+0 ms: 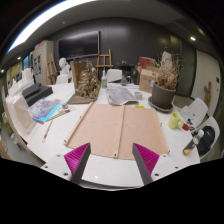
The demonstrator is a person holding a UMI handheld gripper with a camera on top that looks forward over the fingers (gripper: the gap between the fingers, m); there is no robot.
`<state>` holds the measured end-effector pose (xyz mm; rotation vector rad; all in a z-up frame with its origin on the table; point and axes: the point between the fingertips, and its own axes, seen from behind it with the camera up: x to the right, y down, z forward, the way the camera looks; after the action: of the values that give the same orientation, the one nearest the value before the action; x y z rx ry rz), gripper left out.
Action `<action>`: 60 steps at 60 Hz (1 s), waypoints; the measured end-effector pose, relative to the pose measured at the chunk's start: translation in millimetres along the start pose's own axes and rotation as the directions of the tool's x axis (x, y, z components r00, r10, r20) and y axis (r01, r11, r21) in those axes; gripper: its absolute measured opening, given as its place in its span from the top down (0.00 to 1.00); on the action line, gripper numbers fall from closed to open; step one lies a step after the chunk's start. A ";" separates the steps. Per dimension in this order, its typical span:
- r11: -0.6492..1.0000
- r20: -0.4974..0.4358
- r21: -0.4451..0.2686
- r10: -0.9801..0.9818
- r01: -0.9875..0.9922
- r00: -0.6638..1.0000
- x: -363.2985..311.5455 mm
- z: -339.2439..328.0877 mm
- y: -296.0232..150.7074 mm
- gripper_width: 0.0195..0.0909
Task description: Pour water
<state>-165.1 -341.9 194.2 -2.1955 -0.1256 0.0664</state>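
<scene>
The gripper [113, 158] is low over a white table [110, 172]. Its two fingers are wide apart and nothing is between them. Their pink pads [148, 159] face each other across the gap. Just ahead of the fingers lie two flat brown sheets [115, 128] side by side, with their long sides running from near to far. To the far right stands a dark pot [163, 97], upright, with a dry brown plant [165, 70] sticking up out of it. To the far left of the sheets is a wooden holder [87, 84] full of thin sticks that point up. I cannot tell which thing holds the water. A white rounded thing [195, 112] sits on the right side of the table, near the pot, with a small yellow-green thing [176, 121] just beside it. It may be a jug or cup, but it is too small to tell. I also cannot tell which way it points or what is in it. It is well apart from the fingers. Loose papers [124, 96] lie on the far side of the sheets, and a coloured sheet [46, 110] lies to the left.
</scene>
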 end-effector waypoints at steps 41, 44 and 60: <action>0.981 -0.381 0.135 0.183 -0.142 0.906 341.3 -3.2 95.4 0.07; 0.975 -0.390 0.153 0.212 -0.164 0.896 364.2 2.7 100.2 0.07; 0.954 -0.368 0.220 0.275 -0.204 0.888 449.3 70.4 101.9 0.07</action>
<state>281.3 -293.1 69.6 -1.9920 0.3695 -0.2214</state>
